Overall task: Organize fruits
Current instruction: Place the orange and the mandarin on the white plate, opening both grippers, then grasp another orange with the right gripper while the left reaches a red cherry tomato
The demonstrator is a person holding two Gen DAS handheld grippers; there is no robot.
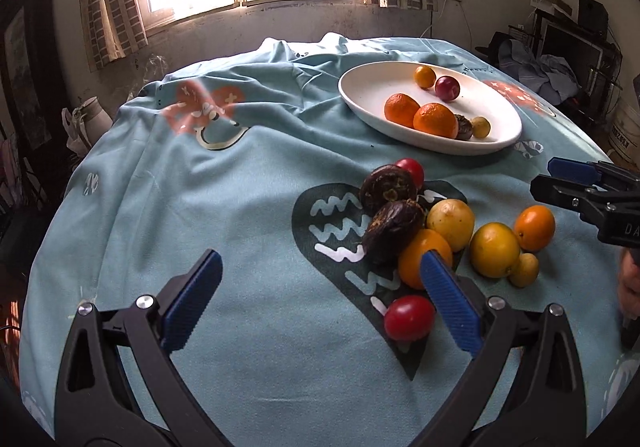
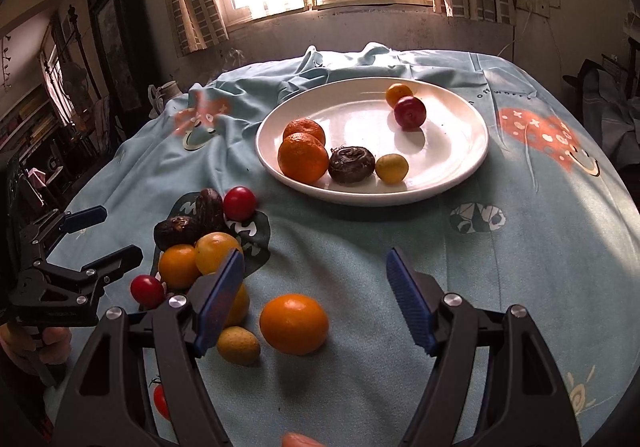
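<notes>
A white plate (image 1: 372,87) (image 2: 352,119) at the far side of the blue cloth holds two oranges (image 2: 303,161), a dark brown fruit (image 2: 351,164), a red plum (image 2: 409,111) and two small yellow fruits. Nearer, a loose pile lies on the cloth: two dark brown fruits (image 1: 394,231), yellow fruits (image 1: 494,249), oranges and red fruits (image 1: 409,317). My left gripper (image 1: 320,259) (image 2: 116,235) is open wide over the pile's left edge and grips nothing. My right gripper (image 2: 315,255) (image 1: 548,177) is open, and a lone orange (image 2: 294,323) rests on the cloth between its fingers, untouched.
The blue patterned cloth (image 1: 200,207) is rumpled towards the far edge below a bright window. A white jug (image 1: 92,115) stands off the table at the left. Cluttered furniture and clothes (image 1: 560,71) fill the right. A hand (image 2: 48,343) holds the left gripper.
</notes>
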